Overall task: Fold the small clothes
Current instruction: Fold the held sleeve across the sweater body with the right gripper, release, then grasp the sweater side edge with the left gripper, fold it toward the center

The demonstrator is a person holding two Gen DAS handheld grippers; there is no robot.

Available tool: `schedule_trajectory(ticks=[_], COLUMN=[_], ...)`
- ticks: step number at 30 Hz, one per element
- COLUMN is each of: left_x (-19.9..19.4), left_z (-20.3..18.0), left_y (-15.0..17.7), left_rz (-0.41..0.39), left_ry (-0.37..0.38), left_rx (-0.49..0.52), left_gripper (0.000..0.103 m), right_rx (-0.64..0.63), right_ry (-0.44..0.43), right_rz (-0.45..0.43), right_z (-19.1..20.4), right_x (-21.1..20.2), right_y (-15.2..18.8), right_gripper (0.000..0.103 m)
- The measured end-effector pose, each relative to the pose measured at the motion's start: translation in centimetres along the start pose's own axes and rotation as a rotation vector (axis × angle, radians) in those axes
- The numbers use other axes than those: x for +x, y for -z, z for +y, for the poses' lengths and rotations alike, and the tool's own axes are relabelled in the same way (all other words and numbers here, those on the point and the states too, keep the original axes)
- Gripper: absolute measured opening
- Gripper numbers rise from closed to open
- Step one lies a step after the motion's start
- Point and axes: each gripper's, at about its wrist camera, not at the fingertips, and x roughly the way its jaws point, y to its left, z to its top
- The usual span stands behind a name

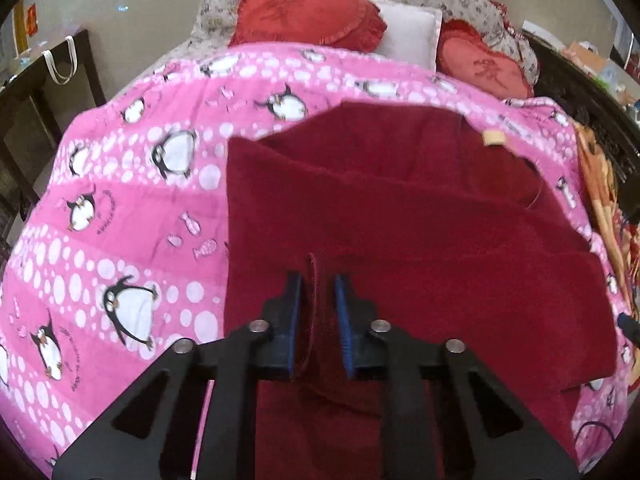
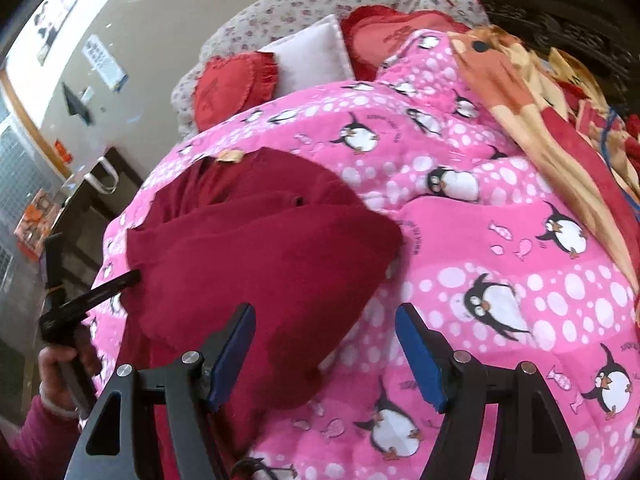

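One soft, limp dark red garment (image 1: pixel 400 220) drapes easily, so edges suit gripping: the left gripper (image 1: pixel 318 320) pinches a hem fold, while the right gripper (image 2: pixel 326 356) gapes empty.

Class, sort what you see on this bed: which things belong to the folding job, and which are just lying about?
Job:
- red garment
- left gripper, shut on its edge
- right gripper, open

Lying about:
- penguin quilt
- heart cushions
- white pillow
- orange blanket

Soft, even indoor light without hard shadows; both fisheye views bend strongly at dark corners and look slightly blurred.
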Motion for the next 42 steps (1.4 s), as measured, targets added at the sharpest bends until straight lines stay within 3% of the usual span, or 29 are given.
schedule_trajectory(ticks=[6, 7, 9, 12, 15, 21, 24, 34, 37, 41, 42], left_x=[-2.0, -2.5, -3.8, -4.9, -4.1, -1.5, 0.7, 1.6, 1.8, 2.0, 1.8], left_z=[0.4, 0.8, 2.2, 4.6, 5.2, 2.8, 1.8, -1.4, -0.7, -0.7, -1.0], left_y=[-2.4, -3.1, -4.6, -6.3, -6.1, -3.1, -2.3, -0.7, -0.8, -0.7, -0.6], left_rz=[-0.043, -0.063, -0.119, -0.156, -0.106, -0.003, 0.060, 0.075, 0.078, 0.085, 0.078], left_ry=[0.063, 0.067, 0.054, 0.071, 0.073, 0.094, 0.069, 0.070, 0.073, 0.097, 0.099], left_rx=[-0.012, -0.025, -0.063, -0.123, -0.109, -0.016, 0.009, 0.087, 0.075, 0.069, 0.081], left_gripper=[0.006, 0.001, 0.001, 0.001, 0.001, 0.003, 0.018, 0.020, 0.029, 0.029, 0.022], right_rx=[0.043, 0.054, 0.077, 0.102, 0.129, 0.154, 0.156, 0.155, 0.156, 0.158, 0.163], right_ry=[0.022, 0.021, 0.001, -0.011, -0.003, -0.017, -0.028, -0.038, -0.049, -0.041, -0.041], right_rz=[0.055, 0.057, 0.039, 0.025, 0.040, 0.048, 0.057, 0.056, 0.055, 0.056, 0.055], right_z=[-0.7, -0.7, -0.7, -0.8, -1.3, -1.7, -1.7, -1.9, -1.9, -2.0, -2.1], right_x=[2.6, 2.8, 2.6, 2.6, 3.2, 3.4, 3.3, 3.1, 3.0, 3.3, 3.4], right_y=[-0.5, -0.6, -0.9, -1.4, -1.9, -1.6, -1.3, -1.2, -1.1, -1.0, -1.1], right_gripper=[0.070, 0.070, 0.070, 0.080, 0.080, 0.080, 0.080, 0.080, 0.081, 0.081, 0.081])
